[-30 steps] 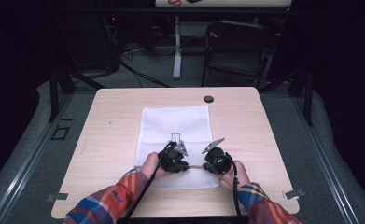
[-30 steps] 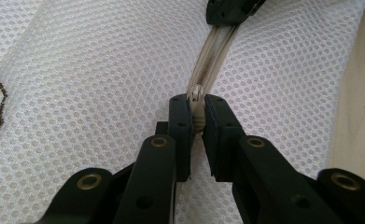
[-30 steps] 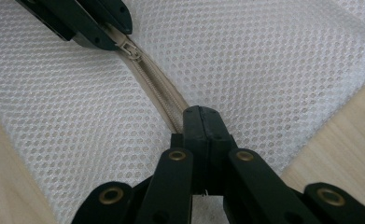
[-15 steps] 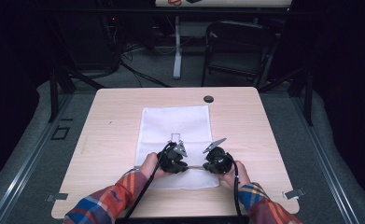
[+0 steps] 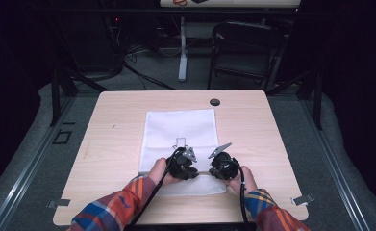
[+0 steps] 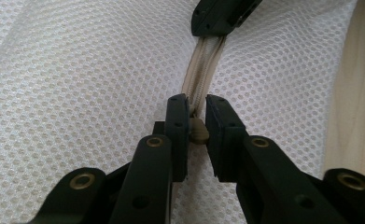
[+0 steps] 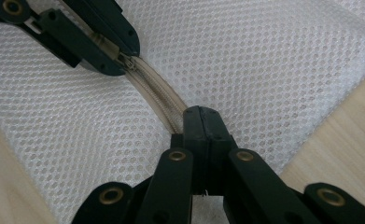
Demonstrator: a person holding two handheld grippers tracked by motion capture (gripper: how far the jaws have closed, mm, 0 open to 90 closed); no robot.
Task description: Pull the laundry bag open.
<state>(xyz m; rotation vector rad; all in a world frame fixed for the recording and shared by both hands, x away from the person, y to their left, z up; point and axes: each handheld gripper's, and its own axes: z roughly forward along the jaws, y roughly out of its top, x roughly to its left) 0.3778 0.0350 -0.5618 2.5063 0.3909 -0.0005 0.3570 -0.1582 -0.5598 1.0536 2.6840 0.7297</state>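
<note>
A white mesh laundry bag (image 5: 180,132) lies flat on the wooden surface (image 5: 108,144), its beige zipper (image 6: 203,65) running along the near end. The left tool (image 6: 197,131) pinches the zipper pull (image 6: 198,132) between its pads. The right tool (image 7: 202,122), pressed together, clamps the zipper tape just beside it.

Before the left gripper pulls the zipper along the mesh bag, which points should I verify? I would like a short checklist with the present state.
1. Left gripper fingers around the zipper pull: ok.
2. Pull pinched firmly: cannot tell, a slight gap shows.
3. Right gripper shut on the zipper tape: ok.
4. Tape between the grippers straight: ok.
5. Mesh bag flat on the table: ok.
6. Bag contents: cannot tell.
</note>
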